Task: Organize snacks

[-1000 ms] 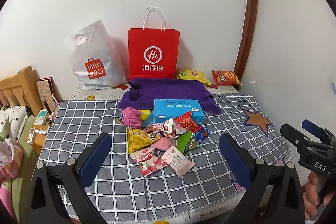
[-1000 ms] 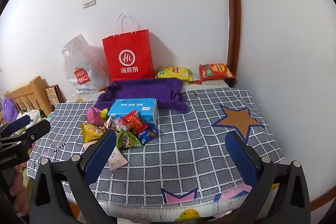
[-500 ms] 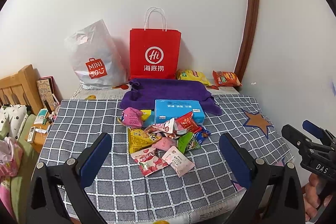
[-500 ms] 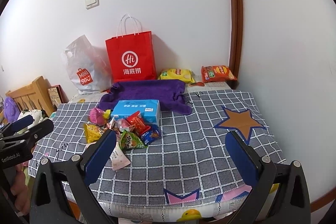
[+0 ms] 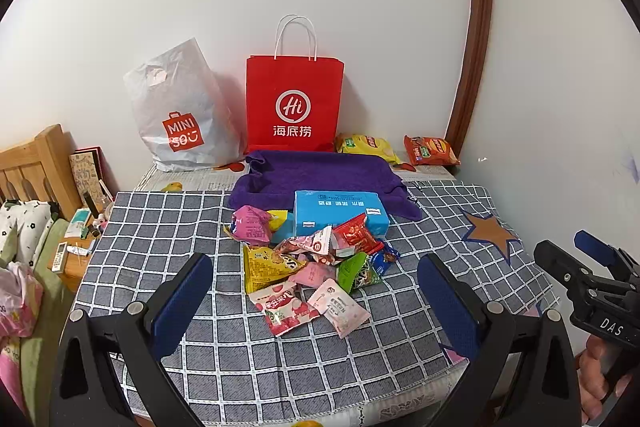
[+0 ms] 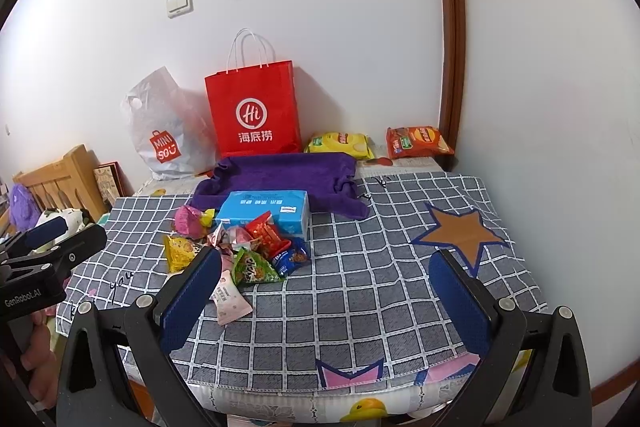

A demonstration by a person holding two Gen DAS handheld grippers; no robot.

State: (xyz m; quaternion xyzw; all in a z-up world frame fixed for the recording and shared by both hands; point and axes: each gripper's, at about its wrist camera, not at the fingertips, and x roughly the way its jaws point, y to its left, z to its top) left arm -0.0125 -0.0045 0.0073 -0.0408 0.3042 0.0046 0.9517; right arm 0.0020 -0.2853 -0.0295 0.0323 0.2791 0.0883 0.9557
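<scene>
Snack packets (image 5: 316, 267) lie unmoved mid-tabletop (image 5: 160, 227), at 12 o'clock from your wide-open, empty left hand-held gripper (image 5: 316, 301); the right hand-held gripper (image 6: 326, 291), equally spread and empty, alone shows the tabletop's right half.

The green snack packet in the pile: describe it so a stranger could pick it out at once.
Start at the red paper bag against the wall, then come forward past the blue box to the snack pile. The green snack packet lies at the pile's near right edge, the only green wrapper, beside a small blue packet.
</scene>
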